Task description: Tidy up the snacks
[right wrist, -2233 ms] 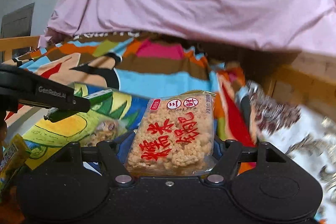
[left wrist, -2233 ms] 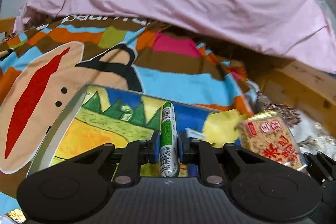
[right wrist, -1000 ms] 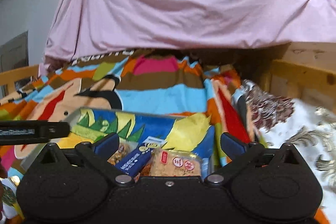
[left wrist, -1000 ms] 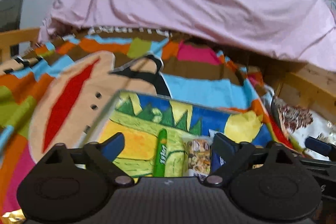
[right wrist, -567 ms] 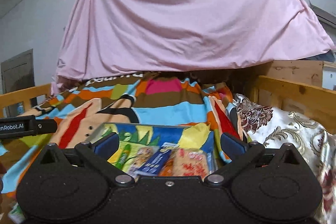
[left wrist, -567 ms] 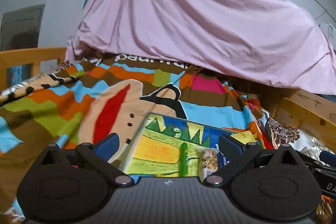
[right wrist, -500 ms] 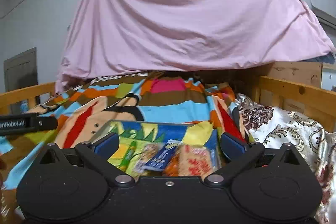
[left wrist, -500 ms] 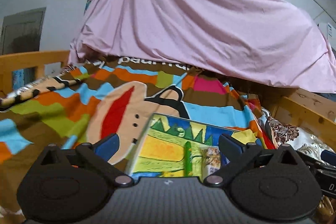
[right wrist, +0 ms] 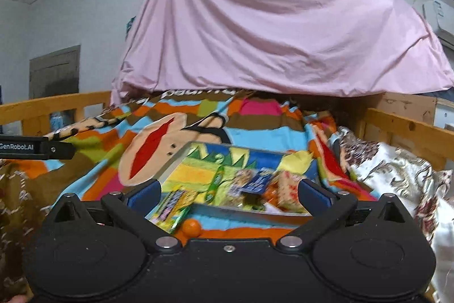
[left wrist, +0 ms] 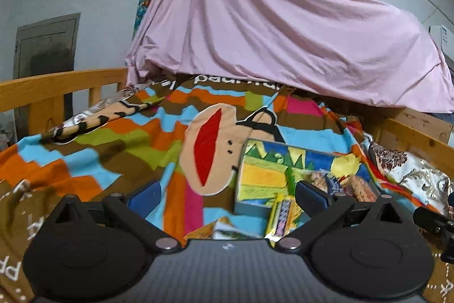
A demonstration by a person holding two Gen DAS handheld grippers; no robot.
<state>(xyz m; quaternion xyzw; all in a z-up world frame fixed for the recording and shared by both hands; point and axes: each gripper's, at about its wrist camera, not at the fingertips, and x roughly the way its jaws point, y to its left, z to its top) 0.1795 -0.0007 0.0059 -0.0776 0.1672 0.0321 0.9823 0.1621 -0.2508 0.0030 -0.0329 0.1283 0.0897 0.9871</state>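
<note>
A shallow box with a bright landscape print (left wrist: 264, 173) (right wrist: 195, 169) lies on the striped blanket. Inside it lie a green stick snack (left wrist: 290, 178) (right wrist: 214, 183), a rice cracker pack with red print (right wrist: 289, 188), a blue packet (right wrist: 258, 180) and a nut bar (right wrist: 239, 181). A yellow-green snack pack (left wrist: 281, 215) (right wrist: 170, 205) lies just outside the box's near edge. A small orange ball (right wrist: 191, 227) sits on the blanket by it. My left gripper (left wrist: 227, 196) is open and empty, held back from the box. My right gripper (right wrist: 227, 193) is open and empty too.
The colourful blanket (left wrist: 142, 149) covers a bed with wooden rails (left wrist: 56, 87) (right wrist: 408, 129). A pink sheet (left wrist: 283, 33) hangs at the back. A patterned satin cloth (right wrist: 397, 169) lies on the right. More wrappers (left wrist: 227, 229) lie near the left gripper.
Both grippers let go of their snacks, the green stick and the rice cracker pack, into the box. They opened wide and have pulled back and up from it.
</note>
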